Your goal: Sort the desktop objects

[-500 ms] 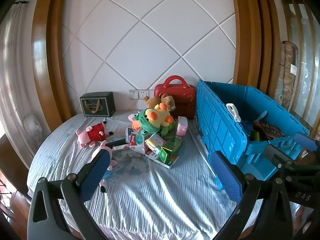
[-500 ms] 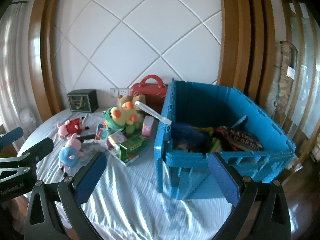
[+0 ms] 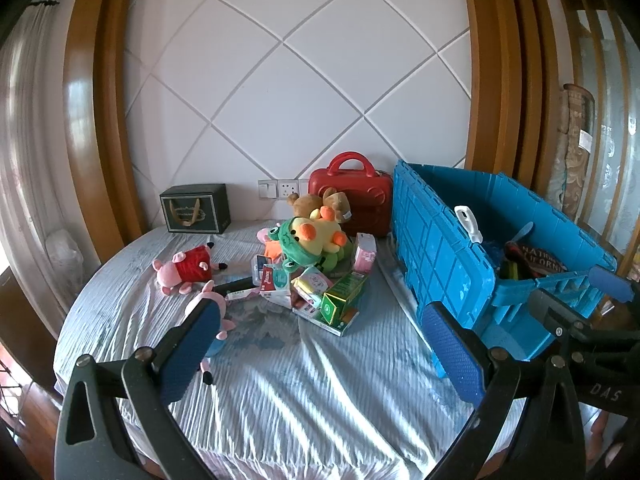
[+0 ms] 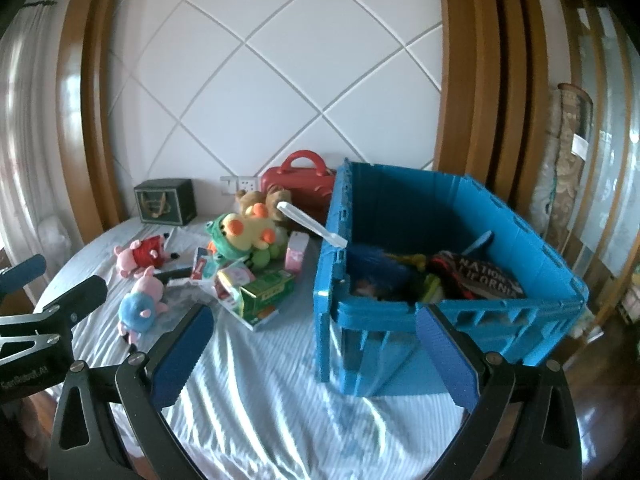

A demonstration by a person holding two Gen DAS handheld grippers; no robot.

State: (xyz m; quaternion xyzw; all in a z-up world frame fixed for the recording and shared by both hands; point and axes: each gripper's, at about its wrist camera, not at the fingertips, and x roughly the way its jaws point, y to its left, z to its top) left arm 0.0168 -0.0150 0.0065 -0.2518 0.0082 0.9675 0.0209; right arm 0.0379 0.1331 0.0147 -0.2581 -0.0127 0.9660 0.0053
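Observation:
A pile of toys and small boxes lies mid-table: a yellow duck plush in a green frog hood point(image 3: 310, 236) point(image 4: 244, 232), a brown bear plush point(image 3: 316, 200), a green box point(image 3: 344, 294) point(image 4: 268, 290), a red-dressed pig plush point(image 3: 186, 268) point(image 4: 140, 254) and a blue-dressed pig plush point(image 4: 138, 308). A blue crate point(image 3: 448, 256) point(image 4: 452, 312) holding several items stands on the right. My left gripper point(image 3: 320, 348) is open and empty, hovering near the table's front. My right gripper point(image 4: 316, 350) is open and empty in front of the crate.
A red case point(image 3: 352, 196) point(image 4: 300, 182) and a dark gift box point(image 3: 196, 208) point(image 4: 166, 202) stand against the back wall. The round table carries a striped blue cloth point(image 3: 320, 392). Wooden pillars flank the wall. Each gripper shows at the other view's edge.

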